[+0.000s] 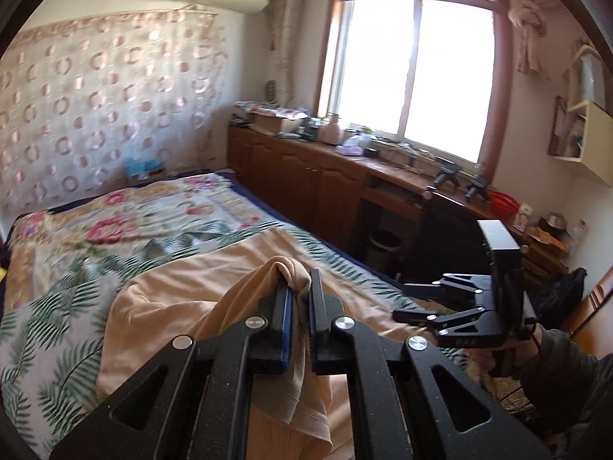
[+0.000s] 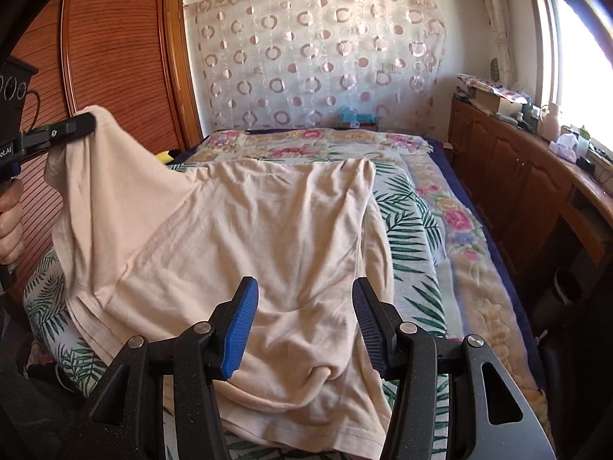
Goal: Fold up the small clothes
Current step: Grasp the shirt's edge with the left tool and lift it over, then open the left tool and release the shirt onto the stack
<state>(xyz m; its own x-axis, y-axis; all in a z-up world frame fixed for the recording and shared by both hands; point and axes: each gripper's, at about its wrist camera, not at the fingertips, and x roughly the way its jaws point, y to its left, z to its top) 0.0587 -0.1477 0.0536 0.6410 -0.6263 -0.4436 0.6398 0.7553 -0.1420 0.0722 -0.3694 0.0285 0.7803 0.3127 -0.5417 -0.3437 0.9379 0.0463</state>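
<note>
Left gripper point(image 1: 300, 295) clamped on shirt point(image 2: 268, 237) edge, lifted off the bed point(image 2: 440, 207); right gripper point(image 2: 304, 326) wide open, empty, over the near hem — pinch that hem, then carry both edges level.

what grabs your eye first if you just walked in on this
The peach garment spread over the floral bedspread stands out first, with one corner lifted high at the left by the left gripper, its jaws shut on the cloth. The right gripper hangs over the near hem, jaws open and holding nothing. Behind, a bright window glares above a cluttered wooden cabinet.
</note>
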